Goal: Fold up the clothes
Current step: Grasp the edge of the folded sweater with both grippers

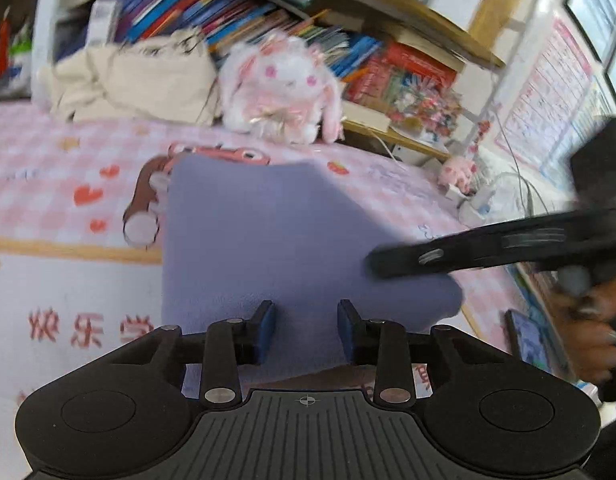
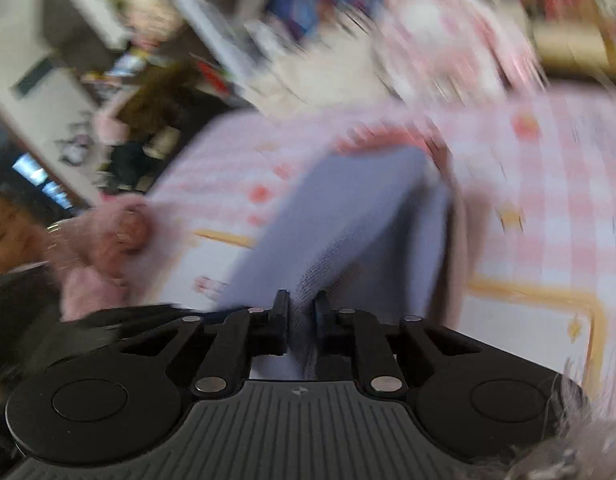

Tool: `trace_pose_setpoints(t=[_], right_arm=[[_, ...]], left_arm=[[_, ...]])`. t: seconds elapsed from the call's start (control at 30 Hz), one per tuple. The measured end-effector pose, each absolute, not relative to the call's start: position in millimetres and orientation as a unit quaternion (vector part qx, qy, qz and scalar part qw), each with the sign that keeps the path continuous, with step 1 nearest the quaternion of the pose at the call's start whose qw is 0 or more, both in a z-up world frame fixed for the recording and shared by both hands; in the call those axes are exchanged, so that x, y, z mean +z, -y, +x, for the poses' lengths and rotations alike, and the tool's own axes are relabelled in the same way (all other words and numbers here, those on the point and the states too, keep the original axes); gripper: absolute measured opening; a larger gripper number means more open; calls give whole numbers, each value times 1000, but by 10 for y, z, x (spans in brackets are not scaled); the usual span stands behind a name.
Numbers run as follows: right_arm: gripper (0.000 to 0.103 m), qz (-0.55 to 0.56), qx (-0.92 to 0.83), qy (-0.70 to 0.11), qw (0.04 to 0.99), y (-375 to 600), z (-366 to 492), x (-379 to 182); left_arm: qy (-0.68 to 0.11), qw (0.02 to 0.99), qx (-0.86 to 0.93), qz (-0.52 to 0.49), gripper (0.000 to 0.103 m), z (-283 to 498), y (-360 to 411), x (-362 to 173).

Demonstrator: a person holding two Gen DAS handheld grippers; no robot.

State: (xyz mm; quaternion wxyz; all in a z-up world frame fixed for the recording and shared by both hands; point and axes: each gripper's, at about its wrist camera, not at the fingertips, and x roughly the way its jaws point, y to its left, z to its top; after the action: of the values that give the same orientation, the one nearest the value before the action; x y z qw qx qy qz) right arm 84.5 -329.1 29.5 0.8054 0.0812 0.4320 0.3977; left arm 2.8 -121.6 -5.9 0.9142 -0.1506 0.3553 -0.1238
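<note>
A lavender cloth [image 1: 267,232] lies folded on a pink checked bed sheet [image 1: 47,168]. My left gripper [image 1: 306,330] is open just above the cloth's near edge and holds nothing. The right gripper [image 1: 378,266] comes in from the right in the left wrist view and pinches the cloth's right side. In the blurred right wrist view my right gripper [image 2: 301,320] is shut on a raised fold of the lavender cloth [image 2: 348,216].
A white and pink plush rabbit [image 1: 283,88] and a heap of cream fabric [image 1: 135,76] sit at the far edge of the bed. A bookshelf [image 1: 348,32] stands behind them. Cables and small items [image 1: 492,192] lie at the right. A small pink plush [image 2: 103,240] lies at left.
</note>
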Motion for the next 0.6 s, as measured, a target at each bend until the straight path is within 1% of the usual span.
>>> trace_pose_setpoints(t=[0.07,0.13,0.17,0.23,0.33,0.37,0.43,0.47,0.5,0.57,0.6], right_arm=[[10,64,411,-414,810,3332,722,342],[10,36,384,-436,813,3341,721,130],[10,30,360,-462,810,3351,779,-52],[10,71,350,-485,798,3410,854,-219],[11,68,360,-483,795,3392,867,-142],[13,66,364,-482,794,3385,870,-114],[18,85,369,-475,794,3436,889,-54],[33,100,370,-470,795,3462,938,-20],[46,108,368,-469,796,3455,979,-8],[47,117,361,-473,795,3413,1089,-31],[45,119,356,-479,793,3377,1163,-69]], left_arm=[[-361,909,-123,-168,33,46,1197,-95],[-372,905,-123,-167,34,64,1216,-146],[-375,903,-127,-166,35,66,1228,-162],[-379,904,-127,-153,37,63,1261,-154],[-373,913,-117,-117,37,9,1304,-47],[-367,918,-111,-104,37,-9,1315,-2],[-346,930,-93,-86,45,-43,1304,102],[-335,935,-85,-81,45,-53,1287,146],[-327,938,-80,-83,46,-53,1259,179],[-318,941,-71,-93,46,-25,1198,213],[-318,941,-67,-98,46,0,1175,210]])
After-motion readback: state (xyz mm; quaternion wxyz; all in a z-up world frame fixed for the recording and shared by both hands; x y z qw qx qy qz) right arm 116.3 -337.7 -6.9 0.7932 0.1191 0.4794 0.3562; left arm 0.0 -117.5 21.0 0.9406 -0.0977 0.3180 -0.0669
